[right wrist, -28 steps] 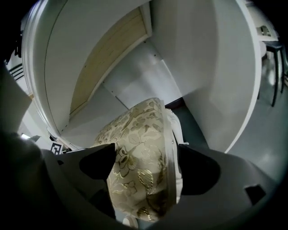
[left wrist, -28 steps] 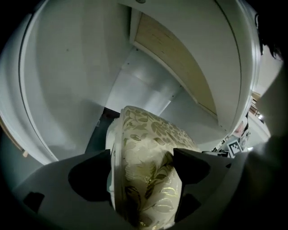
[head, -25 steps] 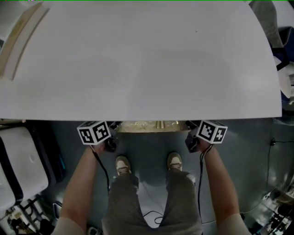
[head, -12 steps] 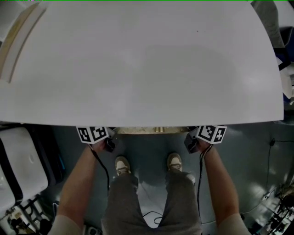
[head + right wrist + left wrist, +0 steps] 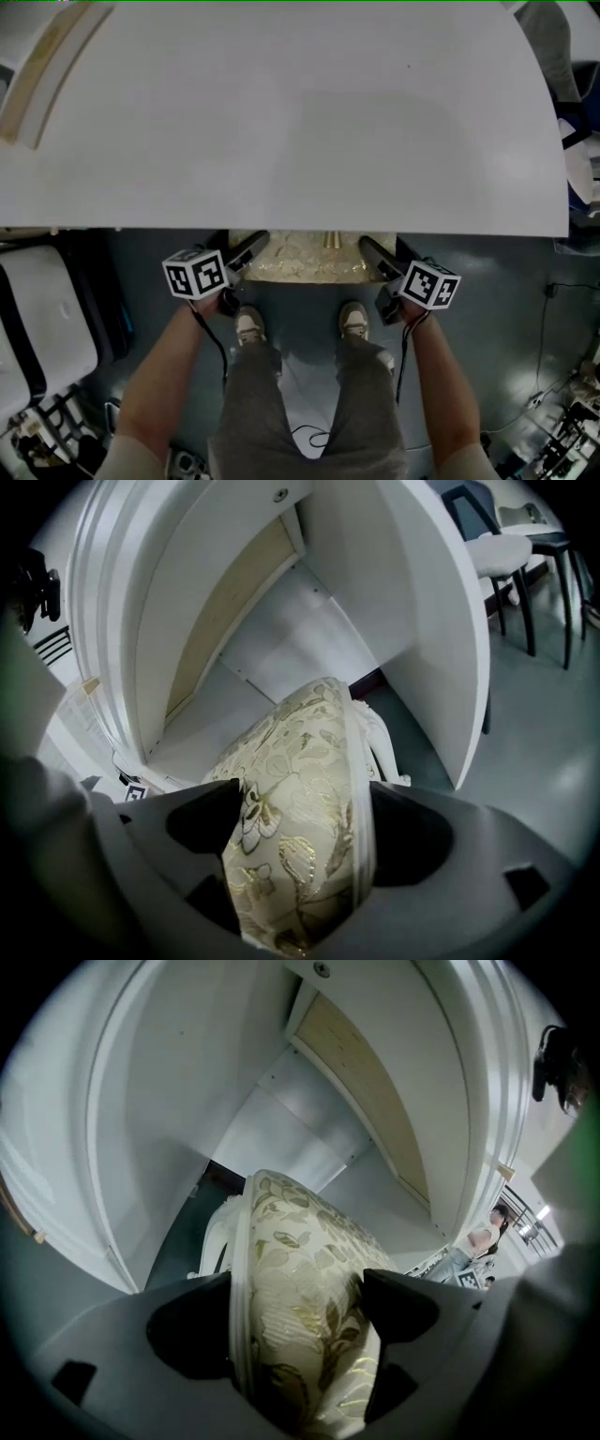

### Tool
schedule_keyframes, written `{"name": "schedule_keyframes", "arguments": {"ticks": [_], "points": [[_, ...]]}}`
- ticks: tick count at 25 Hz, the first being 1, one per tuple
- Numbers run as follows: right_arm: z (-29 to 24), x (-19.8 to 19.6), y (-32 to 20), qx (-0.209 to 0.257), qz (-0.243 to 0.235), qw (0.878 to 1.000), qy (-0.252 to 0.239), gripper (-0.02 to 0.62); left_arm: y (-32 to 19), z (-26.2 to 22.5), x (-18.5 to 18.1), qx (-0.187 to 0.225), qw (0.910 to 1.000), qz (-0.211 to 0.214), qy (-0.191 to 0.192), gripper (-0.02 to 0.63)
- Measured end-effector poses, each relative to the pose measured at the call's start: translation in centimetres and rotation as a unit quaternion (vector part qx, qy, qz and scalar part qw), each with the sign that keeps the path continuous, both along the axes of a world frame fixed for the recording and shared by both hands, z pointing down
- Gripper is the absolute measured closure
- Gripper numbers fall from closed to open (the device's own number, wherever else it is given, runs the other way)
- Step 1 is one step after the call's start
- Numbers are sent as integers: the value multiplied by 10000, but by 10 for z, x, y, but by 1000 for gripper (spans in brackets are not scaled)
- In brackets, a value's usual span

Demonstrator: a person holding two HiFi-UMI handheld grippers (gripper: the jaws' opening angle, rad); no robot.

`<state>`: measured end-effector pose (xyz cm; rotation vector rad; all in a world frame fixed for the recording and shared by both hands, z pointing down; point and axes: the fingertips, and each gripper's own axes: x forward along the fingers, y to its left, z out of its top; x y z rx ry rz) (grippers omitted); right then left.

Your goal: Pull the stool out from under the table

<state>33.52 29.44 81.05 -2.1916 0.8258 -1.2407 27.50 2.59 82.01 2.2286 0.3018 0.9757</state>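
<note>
The stool (image 5: 305,258) has a cream cushion with a gold leaf pattern; its near edge pokes out from under the white table (image 5: 281,122) in the head view. My left gripper (image 5: 246,251) is shut on the seat's left side, the cushion (image 5: 300,1307) pinched between both jaws in the left gripper view. My right gripper (image 5: 375,258) is shut on the right side, with the padded seat (image 5: 291,855) filling the gap between its jaws. The stool's white legs (image 5: 380,747) show beyond. Most of the seat stays hidden under the tabletop.
The person's feet (image 5: 248,330) stand just behind the stool on the grey floor. A white case (image 5: 42,328) lies at the left, cables and clutter (image 5: 572,422) at the right. Another chair (image 5: 511,560) stands in the right gripper view. A wooden strip (image 5: 47,70) lies on the table.
Both grippers have pulled back toward the person with the stool. The cushion's edge, almost hidden half a second ago, now sticks out further from under the table.
</note>
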Motion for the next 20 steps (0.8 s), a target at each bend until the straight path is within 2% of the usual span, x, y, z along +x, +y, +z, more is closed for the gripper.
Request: {"name": "schedule_keyframes", "arguments": {"ticks": [10, 15, 20], "points": [[-65, -64, 16, -248, -170, 9992, -248, 158, 21, -57, -75, -305, 9989, -194, -292, 166], [-101, -89, 3, -280, -399, 9981, -371, 156, 11, -91, -112, -327, 9979, -404, -388, 166], [-125, -107, -27, -257, -805, 9954, -447, 156, -11, -121, -150, -302, 9955, -814, -373, 166]]}}
